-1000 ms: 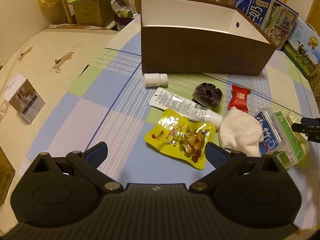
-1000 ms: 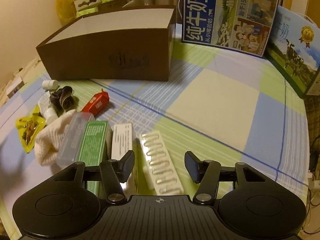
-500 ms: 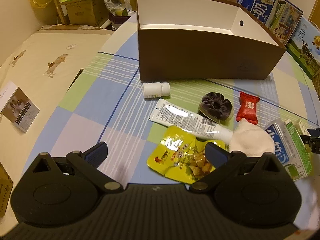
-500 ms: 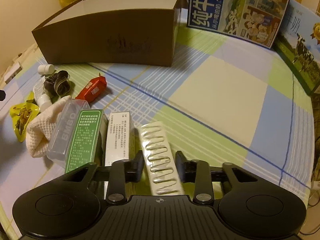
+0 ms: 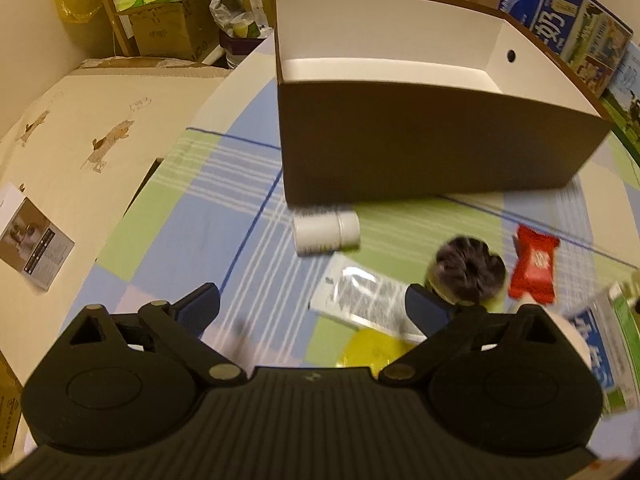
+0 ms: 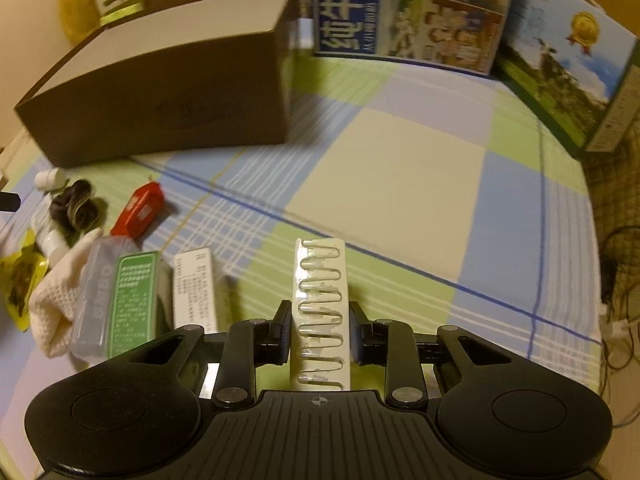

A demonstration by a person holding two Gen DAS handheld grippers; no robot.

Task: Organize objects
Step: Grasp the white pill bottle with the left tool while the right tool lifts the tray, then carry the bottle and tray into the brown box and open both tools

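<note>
right wrist view: the right tongs (image 6: 319, 334) are clamped on a white blister strip (image 6: 321, 312), seemingly raised just off the counter (image 6: 384, 176). the pick looks done; next comes carrying it up and left of the tongs into the brown box (image 6: 160, 92), clearing its wall. the left tongs (image 5: 312, 308) gape wide and empty above the tube (image 5: 360, 300), the pill bottle (image 5: 326, 233) just ahead.

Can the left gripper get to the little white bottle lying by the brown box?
Probably yes. The left gripper is open, and the white bottle lies just ahead of it on bare cloth, with only the brown box close behind.
</note>
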